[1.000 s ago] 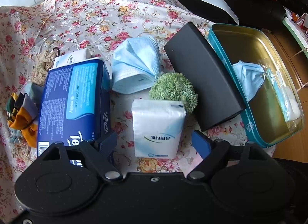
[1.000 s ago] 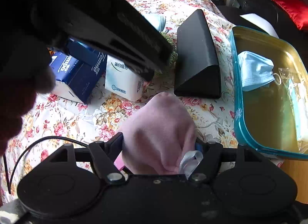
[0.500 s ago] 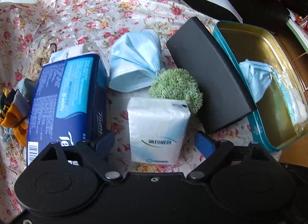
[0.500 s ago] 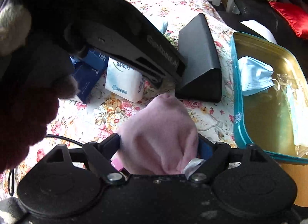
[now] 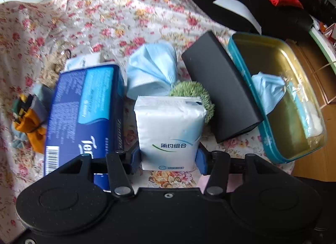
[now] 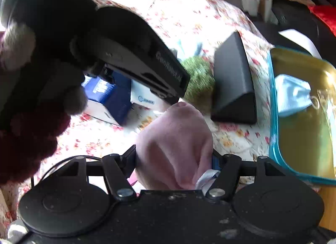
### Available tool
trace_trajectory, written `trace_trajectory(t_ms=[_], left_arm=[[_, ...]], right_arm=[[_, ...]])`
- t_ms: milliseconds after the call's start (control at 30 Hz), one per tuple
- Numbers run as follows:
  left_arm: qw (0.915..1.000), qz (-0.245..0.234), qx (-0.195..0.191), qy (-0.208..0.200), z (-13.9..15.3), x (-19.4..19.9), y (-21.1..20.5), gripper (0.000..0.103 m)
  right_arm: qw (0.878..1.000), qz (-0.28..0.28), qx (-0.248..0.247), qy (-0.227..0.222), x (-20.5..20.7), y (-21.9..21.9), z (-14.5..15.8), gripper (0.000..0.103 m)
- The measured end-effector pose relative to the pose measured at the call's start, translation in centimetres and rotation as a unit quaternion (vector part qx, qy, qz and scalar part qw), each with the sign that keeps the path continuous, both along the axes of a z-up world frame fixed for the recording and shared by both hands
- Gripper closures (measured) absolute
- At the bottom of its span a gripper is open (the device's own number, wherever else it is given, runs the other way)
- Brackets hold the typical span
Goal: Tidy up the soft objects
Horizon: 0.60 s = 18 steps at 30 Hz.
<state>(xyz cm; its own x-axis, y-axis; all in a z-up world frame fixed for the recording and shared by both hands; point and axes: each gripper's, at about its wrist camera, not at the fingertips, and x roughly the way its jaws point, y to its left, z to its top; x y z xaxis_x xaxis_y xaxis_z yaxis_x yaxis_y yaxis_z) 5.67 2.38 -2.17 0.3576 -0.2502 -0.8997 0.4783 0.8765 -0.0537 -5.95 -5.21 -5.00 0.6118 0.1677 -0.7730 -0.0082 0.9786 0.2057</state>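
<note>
Left hand-held gripper [image 5: 168, 160] has just gone from wide to clamped — its jaws are closing, blue pads pressing both sides of the white plastic-wrapped tissue pack [image 5: 170, 130], which still sits on the floral-cloth bench [image 5: 130, 13], just right of the big blue tissue box [image 5: 84, 114]. Right hand-held gripper [image 6: 174, 166] is closing on the soft pink cloth bundle [image 6: 174, 143] — both likely headed for the teal-rimmed gold tin tray [image 5: 271, 145], far right.

**Glossy wrap, soft cloth, bright metal**

The white tissue pack [image 5: 170, 132] and blue tissue pack [image 5: 84, 116] wear shiny plastic film. The floral tablecloth [image 5: 126, 13] is printed cloth. The black case [image 5: 220, 95] looks matt and smooth. The tin [image 5: 271, 141] gleams gold metal inside. The pink cloth [image 6: 174, 149] is soft, the green ball [image 5: 206, 99] fuzzy.
</note>
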Motion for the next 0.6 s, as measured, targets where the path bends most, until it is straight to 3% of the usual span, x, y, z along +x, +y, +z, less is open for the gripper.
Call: trace_trajectory(t_ms=[300,600], left_arm=[[0.9982,0.02,-0.032,-0.047,5.4,-0.9,1.2,0.053],[0.9972,0.0,-0.04,-0.063,7.4,-1.5,0.0,0.053]], right_arm=[[0.996,-0.04,0.025,-0.073,-1.6,-1.7,2.6,0.037],[0.975,-0.19,0.026,-0.113,-3.0,-6.1,4.3,0.037]])
